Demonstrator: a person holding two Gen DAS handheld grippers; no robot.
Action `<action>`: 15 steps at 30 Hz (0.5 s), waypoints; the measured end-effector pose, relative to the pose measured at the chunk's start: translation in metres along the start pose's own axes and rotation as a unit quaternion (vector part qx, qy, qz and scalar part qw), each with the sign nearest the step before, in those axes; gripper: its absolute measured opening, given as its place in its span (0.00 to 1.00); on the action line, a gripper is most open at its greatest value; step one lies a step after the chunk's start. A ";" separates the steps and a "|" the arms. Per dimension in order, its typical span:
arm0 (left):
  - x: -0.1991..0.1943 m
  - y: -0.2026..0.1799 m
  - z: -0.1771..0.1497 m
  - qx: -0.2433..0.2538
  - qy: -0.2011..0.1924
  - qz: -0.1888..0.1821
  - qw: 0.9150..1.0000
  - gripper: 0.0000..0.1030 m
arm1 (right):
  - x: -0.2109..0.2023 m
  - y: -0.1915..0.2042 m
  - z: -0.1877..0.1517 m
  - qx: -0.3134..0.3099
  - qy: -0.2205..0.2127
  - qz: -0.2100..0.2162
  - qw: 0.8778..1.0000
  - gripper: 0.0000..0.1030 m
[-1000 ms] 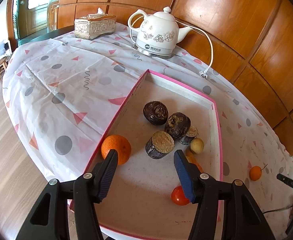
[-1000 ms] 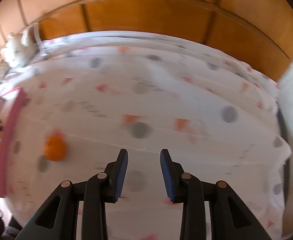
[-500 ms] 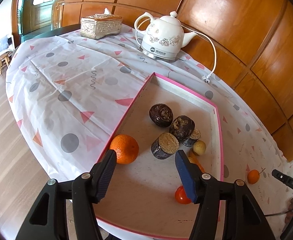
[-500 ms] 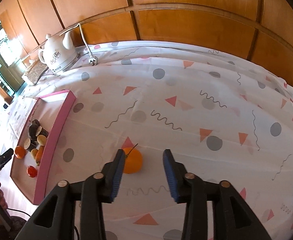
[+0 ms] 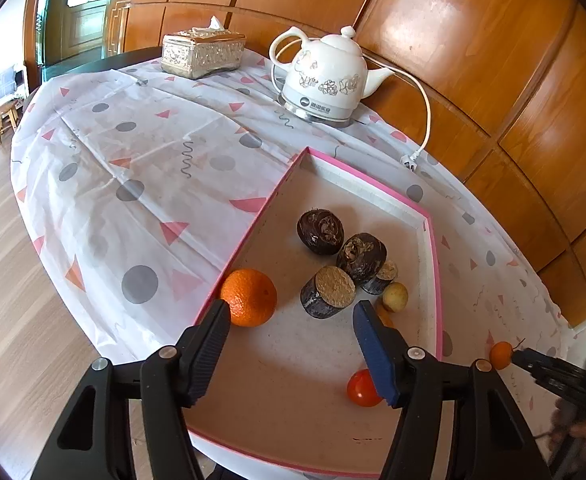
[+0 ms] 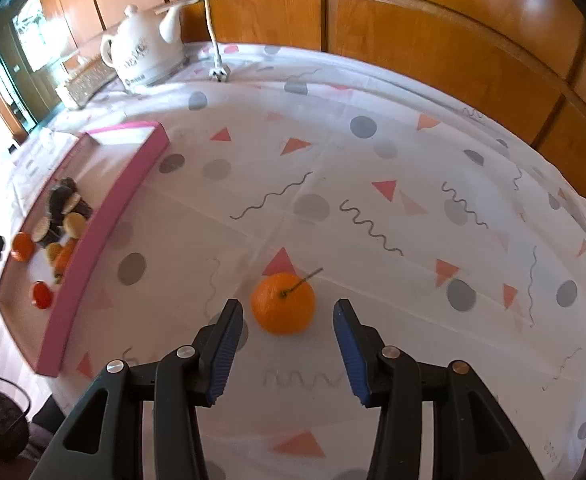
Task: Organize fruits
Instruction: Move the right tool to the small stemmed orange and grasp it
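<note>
The stemmed orange (image 6: 283, 303) sits alone on the patterned tablecloth (image 6: 373, 152), outside the pink tray (image 6: 105, 216) and well apart from its right-hand wall. It is close to round, so it offers no long axis to line up on; only its thin stem pokes up and away toward the far right. It lies straight ahead of the right gripper (image 6: 287, 352), just beyond the fingertips and roughly centred on the gap, a touch nearer the left-hand finger. That gripper's jaws have just been opening and now stand moderately wide, a little broader than the fruit, with nothing between them yet. By that reading, the coming move is a short push forward and down so the pads pass on either side of the orange.

The left gripper (image 5: 293, 350) is the farther one: it hovers over the tray's near end, jaws likewise just opened to a middling spread and empty. The large orange (image 5: 249, 297) lies just beyond its left finger, the tomato (image 5: 361, 388) beside its right one, and the dark fruit pieces (image 5: 343, 260) ahead. From there the stemmed orange shows small, out past the tray's right wall.
</note>
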State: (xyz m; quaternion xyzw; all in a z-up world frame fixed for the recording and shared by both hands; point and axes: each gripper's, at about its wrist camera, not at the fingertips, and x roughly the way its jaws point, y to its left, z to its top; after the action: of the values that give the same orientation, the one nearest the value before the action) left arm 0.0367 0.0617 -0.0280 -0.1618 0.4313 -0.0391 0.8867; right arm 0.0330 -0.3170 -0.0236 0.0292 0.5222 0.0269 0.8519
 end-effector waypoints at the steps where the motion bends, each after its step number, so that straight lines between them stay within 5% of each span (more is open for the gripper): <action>1: -0.001 0.001 0.000 0.000 -0.002 0.001 1.000 0.64 | 0.006 0.001 0.002 0.001 0.004 -0.002 1.000 0.46; 15: -0.006 0.008 0.001 -0.009 -0.010 0.020 1.000 0.66 | 0.042 0.009 -0.001 0.005 0.017 -0.032 0.999 0.39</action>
State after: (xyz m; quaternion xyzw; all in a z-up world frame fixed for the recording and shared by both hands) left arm 0.0336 0.0703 -0.0253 -0.1614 0.4262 -0.0156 0.8900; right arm 0.0508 -0.3050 -0.0603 0.0166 0.5371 -0.0022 0.8433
